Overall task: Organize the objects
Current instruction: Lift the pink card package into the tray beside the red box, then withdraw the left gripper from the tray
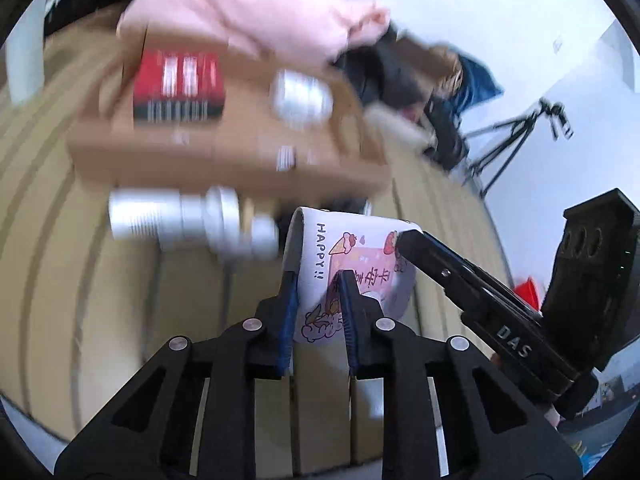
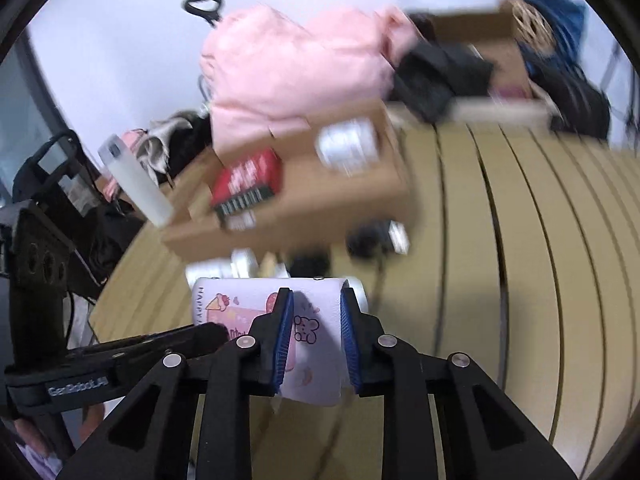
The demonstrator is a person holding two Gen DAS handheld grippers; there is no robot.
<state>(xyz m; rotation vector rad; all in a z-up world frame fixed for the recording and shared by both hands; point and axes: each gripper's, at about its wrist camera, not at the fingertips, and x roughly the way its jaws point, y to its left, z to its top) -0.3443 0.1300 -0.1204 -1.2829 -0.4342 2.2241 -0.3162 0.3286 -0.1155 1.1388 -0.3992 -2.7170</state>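
A white pouch with pink cartoon print and the word HAPPY [image 1: 352, 268] is held above the wooden slat table by both grippers. My left gripper [image 1: 318, 280] is shut on its left part. My right gripper [image 2: 314, 300] is shut on the pouch [image 2: 316, 320] at its right part; its finger [image 1: 460, 276] also reaches in from the right in the left wrist view. Behind stands an open cardboard box [image 1: 224, 148] holding a red packet [image 1: 178, 86] and a silver tin [image 1: 300, 98]. A silver cylinder [image 1: 180, 220] lies in front of the box.
A pink garment [image 2: 296, 68] is heaped behind the box [image 2: 304, 196]. Dark clothes and a second cardboard box [image 2: 480, 52] sit at the back right. A black cable and plug [image 2: 380, 240] lie on the table [image 2: 540, 240]. A tripod [image 1: 516, 136] stands off the table.
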